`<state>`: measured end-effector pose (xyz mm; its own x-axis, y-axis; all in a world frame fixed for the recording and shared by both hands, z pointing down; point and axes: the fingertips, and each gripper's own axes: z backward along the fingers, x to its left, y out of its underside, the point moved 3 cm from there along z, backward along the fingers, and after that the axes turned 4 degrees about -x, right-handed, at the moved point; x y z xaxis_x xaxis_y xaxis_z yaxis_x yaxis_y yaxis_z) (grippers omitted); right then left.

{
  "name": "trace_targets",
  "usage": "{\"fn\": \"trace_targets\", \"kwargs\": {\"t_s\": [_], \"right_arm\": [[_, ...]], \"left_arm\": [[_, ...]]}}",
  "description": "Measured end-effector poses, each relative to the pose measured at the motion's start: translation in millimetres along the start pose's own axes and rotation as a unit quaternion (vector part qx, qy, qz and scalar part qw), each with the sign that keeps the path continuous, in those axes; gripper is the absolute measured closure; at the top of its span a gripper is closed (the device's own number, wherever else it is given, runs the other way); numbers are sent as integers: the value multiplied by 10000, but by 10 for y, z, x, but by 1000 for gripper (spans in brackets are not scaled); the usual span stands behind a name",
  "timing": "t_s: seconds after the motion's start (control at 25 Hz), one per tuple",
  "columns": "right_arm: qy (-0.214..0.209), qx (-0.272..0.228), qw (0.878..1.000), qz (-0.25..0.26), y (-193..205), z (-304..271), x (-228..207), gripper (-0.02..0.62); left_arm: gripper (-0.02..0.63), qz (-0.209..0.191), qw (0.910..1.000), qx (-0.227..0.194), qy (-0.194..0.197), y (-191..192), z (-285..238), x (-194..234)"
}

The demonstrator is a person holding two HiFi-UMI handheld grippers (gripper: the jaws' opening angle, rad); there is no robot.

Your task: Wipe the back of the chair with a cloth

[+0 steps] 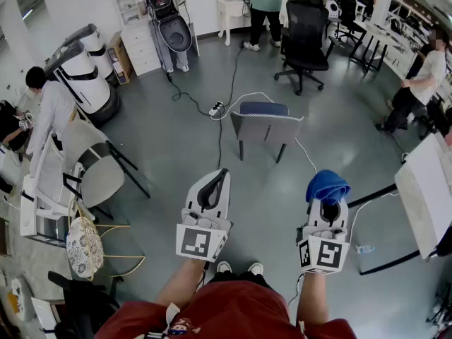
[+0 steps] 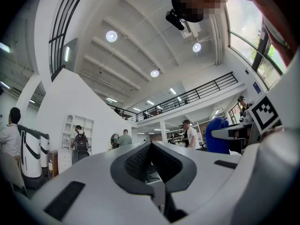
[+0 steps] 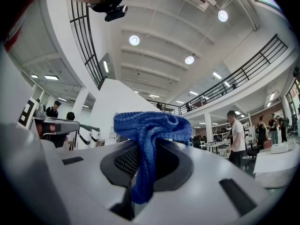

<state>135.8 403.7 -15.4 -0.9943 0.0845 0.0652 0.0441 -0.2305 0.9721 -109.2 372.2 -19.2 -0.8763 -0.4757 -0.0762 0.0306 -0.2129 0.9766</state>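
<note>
The cloth (image 3: 152,123) is seen to be a coarse blue knit, matt and rough. The shells of the right gripper (image 3: 143,161) and left gripper (image 2: 151,149) are shown as smooth matt pale plastic, with black ribbed pads (image 2: 136,162). The chair (image 1: 266,127) is covered in grey fabric.

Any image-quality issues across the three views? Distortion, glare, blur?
Head view: fisheye bends the room at the edges, lighting is even, chair is sharp. Left gripper view: heavy fisheye, black vignette corners, ceiling lamps blown out, window very bright at upper right. Right gripper view: same vignette and lamp glare; cloth in focus.
</note>
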Motion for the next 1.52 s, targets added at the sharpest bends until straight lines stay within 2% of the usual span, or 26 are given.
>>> {"fn": "trace_targets", "kwargs": {"t_s": [0.28, 0.52, 0.68, 1.0, 1.24, 1.52], "right_arm": [[-14, 24, 10000, -15, 63, -1, 15, 534], [16, 47, 10000, -41, 130, 8, -161, 532], [-125, -53, 9999, 53, 196, 19, -218, 532], [-270, 11, 9994, -207, 420, -36, -492, 532], [-424, 117, 9985, -313, 590, -272, -491, 532], [-458, 144, 9983, -323, 921, -773, -495, 532]], "left_arm": [[592, -5, 10000, 7, 11, 48, -28, -36], [592, 5, 10000, 17, 61, 75, -157, -203], [592, -17, 10000, 56, 62, 152, -232, -314], [592, -162, 9997, 185, -2, 281, -346, -620], [592, -191, 9992, 293, -187, 395, -460, -528], [592, -45, 9992, 323, -250, 767, -866, -282]]}}
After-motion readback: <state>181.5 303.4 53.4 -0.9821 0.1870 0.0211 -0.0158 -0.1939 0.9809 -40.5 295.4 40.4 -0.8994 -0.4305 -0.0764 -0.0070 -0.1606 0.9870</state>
